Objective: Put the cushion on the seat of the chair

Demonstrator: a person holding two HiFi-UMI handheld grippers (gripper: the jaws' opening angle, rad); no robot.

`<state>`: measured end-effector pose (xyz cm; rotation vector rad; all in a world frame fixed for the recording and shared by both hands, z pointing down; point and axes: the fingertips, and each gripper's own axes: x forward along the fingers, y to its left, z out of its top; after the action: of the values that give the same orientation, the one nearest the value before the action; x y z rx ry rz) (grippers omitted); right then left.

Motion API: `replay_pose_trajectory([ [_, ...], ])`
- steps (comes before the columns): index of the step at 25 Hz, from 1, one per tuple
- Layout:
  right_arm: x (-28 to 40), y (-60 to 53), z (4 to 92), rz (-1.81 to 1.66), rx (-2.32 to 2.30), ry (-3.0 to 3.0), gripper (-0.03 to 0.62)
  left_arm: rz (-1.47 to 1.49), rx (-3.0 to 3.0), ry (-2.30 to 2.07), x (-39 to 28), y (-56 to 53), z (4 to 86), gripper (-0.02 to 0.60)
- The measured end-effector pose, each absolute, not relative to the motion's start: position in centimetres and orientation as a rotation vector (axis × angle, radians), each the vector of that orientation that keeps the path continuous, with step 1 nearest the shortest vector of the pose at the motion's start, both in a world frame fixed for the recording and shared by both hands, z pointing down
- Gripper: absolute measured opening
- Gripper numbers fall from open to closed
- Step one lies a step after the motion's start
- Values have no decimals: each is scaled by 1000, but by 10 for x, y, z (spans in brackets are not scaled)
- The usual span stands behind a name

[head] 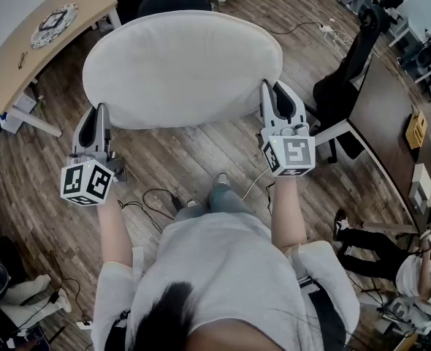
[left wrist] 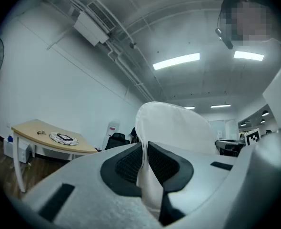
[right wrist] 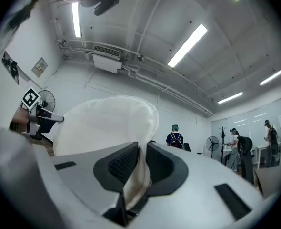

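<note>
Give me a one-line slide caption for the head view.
A white cushion, clamped at its near edge by the left hand-held gripper and right hand-held gripper, above the wood floor; black chair beyond.

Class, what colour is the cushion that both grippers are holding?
The cushion is plain off-white, with no pattern. The head view shows it best.

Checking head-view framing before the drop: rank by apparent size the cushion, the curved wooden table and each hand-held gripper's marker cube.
1. cushion, largest.
2. curved wooden table.
3. right marker cube and left marker cube: they look alike, so unranked; both are nearest the camera.
</note>
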<state>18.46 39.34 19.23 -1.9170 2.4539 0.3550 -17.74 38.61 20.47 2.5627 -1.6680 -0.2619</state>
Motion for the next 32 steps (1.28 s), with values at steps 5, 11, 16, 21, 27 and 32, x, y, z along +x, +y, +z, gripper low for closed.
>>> replay_pose_trajectory([
  [5, 181, 389, 192, 357, -1919, 2451, 48, -261, 2560, -1663, -181, 381, 205, 35],
  [11, 175, 388, 191, 361, -1917, 2451, 48, -268, 2557, -1667, -187, 381, 205, 35],
  [16, 176, 386, 192, 354, -1926, 2438, 48, -270, 2562, -1655, -186, 378, 207, 35],
  [21, 178, 374, 195, 320, -1911, 2444, 48, -269, 2554, -1650, -185, 366, 213, 35],
  [27, 187, 334, 206, 281, -1901, 2458, 48, -246, 2529, -1659, -176, 334, 223, 35],
  [32, 194, 282, 205, 267, -1864, 2462, 48, -246, 2510, -1690, -170, 290, 220, 35],
])
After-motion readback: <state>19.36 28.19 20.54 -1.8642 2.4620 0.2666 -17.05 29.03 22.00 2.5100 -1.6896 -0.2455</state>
